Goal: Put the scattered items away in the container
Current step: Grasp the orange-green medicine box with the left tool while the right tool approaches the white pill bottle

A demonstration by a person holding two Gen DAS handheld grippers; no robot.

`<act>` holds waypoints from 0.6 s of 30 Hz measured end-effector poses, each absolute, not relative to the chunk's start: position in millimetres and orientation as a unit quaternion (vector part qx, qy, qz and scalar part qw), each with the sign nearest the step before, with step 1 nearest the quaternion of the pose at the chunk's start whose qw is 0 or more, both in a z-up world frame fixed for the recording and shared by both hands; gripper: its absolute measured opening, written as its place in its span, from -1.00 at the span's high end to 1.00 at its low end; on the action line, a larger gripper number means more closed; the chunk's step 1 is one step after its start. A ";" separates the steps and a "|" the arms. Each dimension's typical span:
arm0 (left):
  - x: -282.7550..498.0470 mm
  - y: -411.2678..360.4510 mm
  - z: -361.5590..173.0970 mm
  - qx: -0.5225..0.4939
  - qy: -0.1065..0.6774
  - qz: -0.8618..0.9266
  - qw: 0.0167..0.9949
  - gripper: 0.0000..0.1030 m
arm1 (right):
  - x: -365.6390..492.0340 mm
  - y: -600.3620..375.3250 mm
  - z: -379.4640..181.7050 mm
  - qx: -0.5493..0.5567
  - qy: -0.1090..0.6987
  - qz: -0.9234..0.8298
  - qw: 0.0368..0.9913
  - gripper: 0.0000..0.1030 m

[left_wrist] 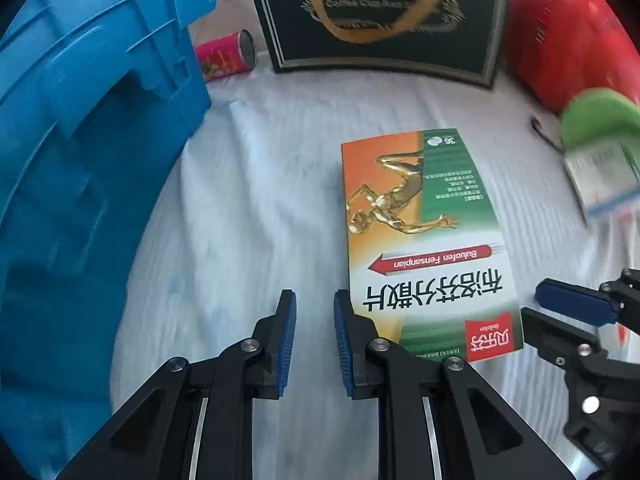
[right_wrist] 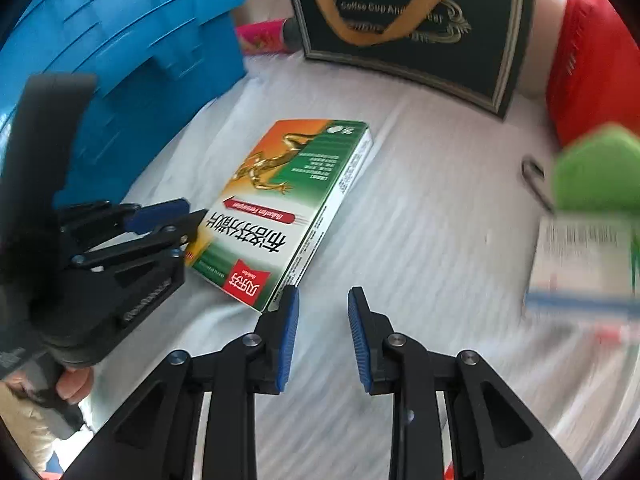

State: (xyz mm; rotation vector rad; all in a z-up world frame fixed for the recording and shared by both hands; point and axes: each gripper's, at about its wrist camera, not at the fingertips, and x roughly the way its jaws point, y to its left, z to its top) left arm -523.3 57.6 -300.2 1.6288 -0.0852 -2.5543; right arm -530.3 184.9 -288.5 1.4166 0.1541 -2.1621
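Lying flat, medicine box (left_wrist: 424, 240) lengthwise away

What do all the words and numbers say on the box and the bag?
"Buluofen Fensanpian": red arrow on the medicine box.
"36": the box's far corner.
Large Chinese characters on the box: upside down, not transcribed; its small print is too small.
"Coffee Cup An...": gold lettering on the black bag, the rest hidden or blurred.
Pink can: unreadable.

One blue crate (left_wrist: 80, 152) stands at the left. One medicine box (left_wrist: 420, 240) lies flat on the white cloth. One pink can (left_wrist: 224, 54) lies on its side. One dark gift bag (left_wrist: 380, 20), one red bag (left_wrist: 560, 32), and one blurred green-topped pack (left_wrist: 600, 160) complete the count.
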 end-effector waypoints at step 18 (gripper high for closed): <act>-507.5 99.3 -255.8 0.527 0.007 -0.850 0.012 -0.71 | -466.9 269.3 -271.5 0.537 -0.009 -0.835 0.121 -0.42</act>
